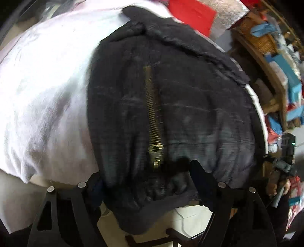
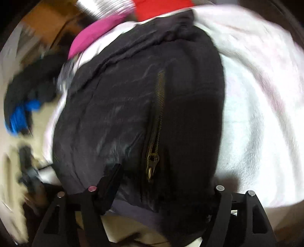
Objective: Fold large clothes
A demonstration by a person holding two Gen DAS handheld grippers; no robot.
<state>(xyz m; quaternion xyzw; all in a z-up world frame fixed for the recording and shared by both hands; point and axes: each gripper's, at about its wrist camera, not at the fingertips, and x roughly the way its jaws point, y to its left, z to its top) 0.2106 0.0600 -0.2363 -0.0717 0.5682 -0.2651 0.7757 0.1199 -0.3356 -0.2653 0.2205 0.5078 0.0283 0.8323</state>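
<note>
A black padded jacket [image 1: 180,98] with a brass zipper [image 1: 153,121] lies on a white cloth-covered surface [image 1: 43,98], its hem hanging over the near edge. My left gripper [image 1: 152,182] has its fingers on either side of the hem; the right finger [image 1: 201,180] lies on top of the fabric, the left one is mostly hidden by it. In the right wrist view the same jacket [image 2: 121,114] and zipper [image 2: 155,133] fill the middle. My right gripper [image 2: 163,182] straddles the hem too; its left finger [image 2: 110,180] shows on the fabric, the right one is hidden.
Red cloth [image 1: 191,13] and a pink garment [image 2: 95,36] lie at the far end of the white cloth [image 2: 256,106]. Cluttered wooden shelves [image 1: 269,62] stand to the right. Dark and blue clothes [image 2: 24,102] lie to the left. The other hand-held gripper [image 1: 285,165] shows at the right edge.
</note>
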